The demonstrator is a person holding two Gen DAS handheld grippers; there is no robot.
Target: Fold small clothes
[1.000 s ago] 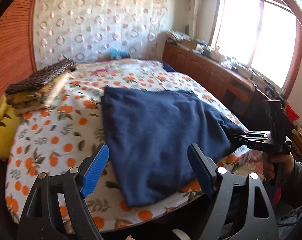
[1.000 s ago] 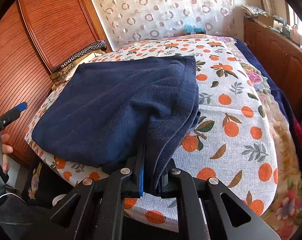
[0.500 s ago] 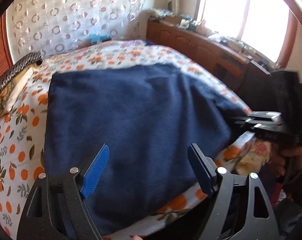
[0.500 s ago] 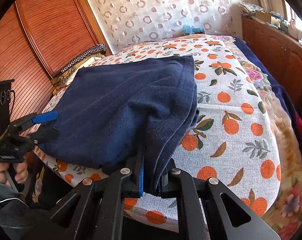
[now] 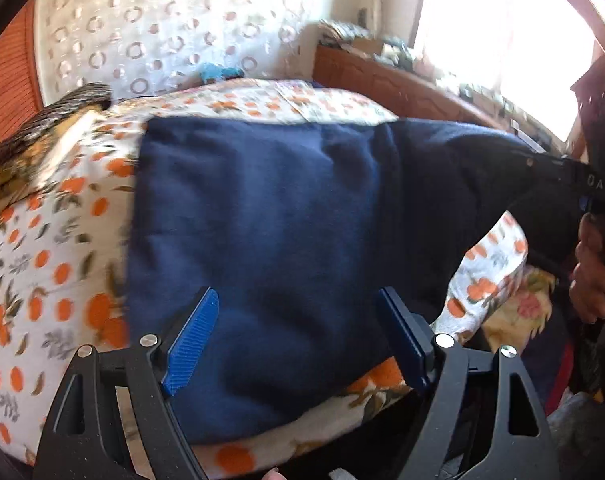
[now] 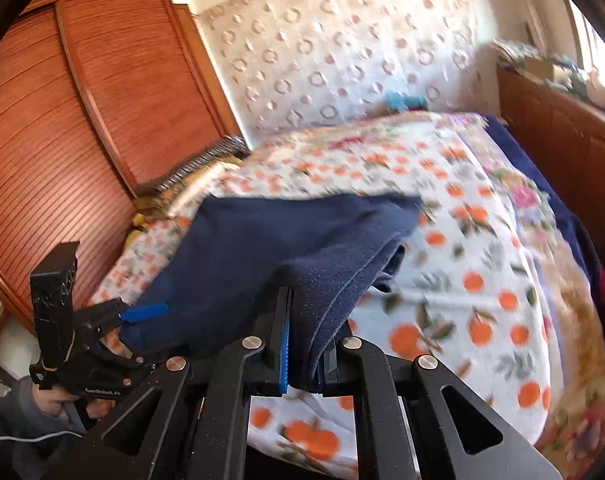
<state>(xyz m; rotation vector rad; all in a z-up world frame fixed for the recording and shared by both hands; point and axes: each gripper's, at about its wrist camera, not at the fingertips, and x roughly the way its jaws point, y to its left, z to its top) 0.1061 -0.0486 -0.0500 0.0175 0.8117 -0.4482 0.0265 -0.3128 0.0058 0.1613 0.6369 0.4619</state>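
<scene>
Cloth: a dark blue garment (image 5: pixel 270 232) lies on the orange-print bed (image 5: pixel 50 280), its near right corner lifted off the sheet.
Right tool: the right tool (image 6: pixel 304 354) is clamped tight on that bunched corner.
Left tool: the left tool (image 5: pixel 298 340) hangs over the near edge, jaws wide, gripping nothing.
Risk 1: the thick bunched layers may slip from the narrow grip.
Risk 2: lifting 1 corner alone may drag the garment crooked or off the bed.

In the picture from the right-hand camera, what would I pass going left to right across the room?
Wooden wardrobe doors → the other hand's tool → navy garment → orange-print bedspread → wooden cabinet.
</scene>
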